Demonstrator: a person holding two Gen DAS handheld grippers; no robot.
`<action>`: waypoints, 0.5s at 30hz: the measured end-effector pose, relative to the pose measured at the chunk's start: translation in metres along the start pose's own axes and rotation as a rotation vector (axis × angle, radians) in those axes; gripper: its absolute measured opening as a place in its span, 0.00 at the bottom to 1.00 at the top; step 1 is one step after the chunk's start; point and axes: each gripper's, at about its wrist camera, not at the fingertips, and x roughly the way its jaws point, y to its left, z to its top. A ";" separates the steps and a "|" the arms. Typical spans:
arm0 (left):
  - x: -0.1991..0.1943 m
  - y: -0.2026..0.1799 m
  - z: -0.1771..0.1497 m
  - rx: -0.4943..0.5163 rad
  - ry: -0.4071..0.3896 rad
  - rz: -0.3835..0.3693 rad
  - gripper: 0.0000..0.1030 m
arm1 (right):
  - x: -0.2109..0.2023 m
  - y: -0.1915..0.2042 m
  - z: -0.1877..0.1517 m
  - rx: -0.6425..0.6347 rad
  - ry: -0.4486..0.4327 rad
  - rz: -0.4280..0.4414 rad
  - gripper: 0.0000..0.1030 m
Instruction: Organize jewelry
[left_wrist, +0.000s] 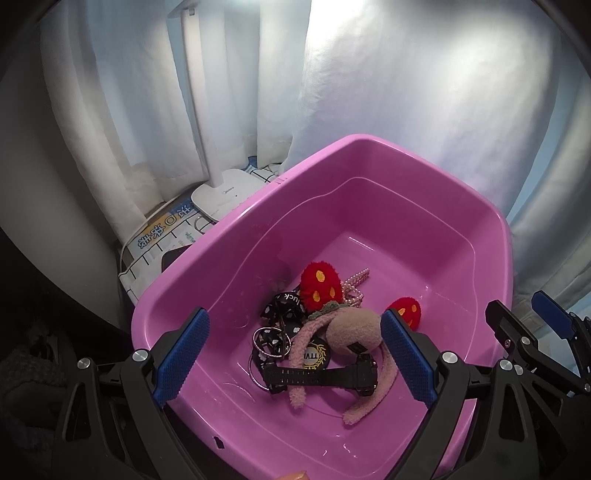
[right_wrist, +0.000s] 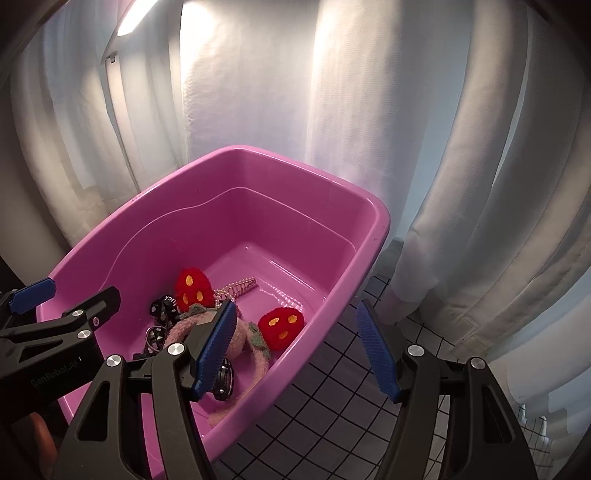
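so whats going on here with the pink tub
A person holds a claw in each hand over a pink tub. A tangle lies in it: a black watch, pearl strand, key rings, pink fuzzy band and two red plush charms. The left claw and right claw are open, holding nothing.

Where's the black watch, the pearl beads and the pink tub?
black watch (left_wrist: 317, 376), left wrist view, on its strap.
pearl beads (right_wrist: 238, 286), right wrist view, mid-strand.
pink tub (right_wrist: 380, 221), right wrist view, far-right rim corner.
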 end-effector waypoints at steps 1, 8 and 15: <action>-0.001 0.000 0.000 -0.001 0.000 0.001 0.90 | 0.000 0.000 -0.001 0.001 0.001 0.001 0.62; -0.002 0.001 -0.001 -0.006 0.003 0.002 0.92 | 0.000 -0.001 -0.004 0.004 0.007 -0.001 0.62; -0.003 0.000 -0.003 -0.003 0.006 0.007 0.93 | 0.000 -0.005 -0.008 0.012 0.012 0.000 0.62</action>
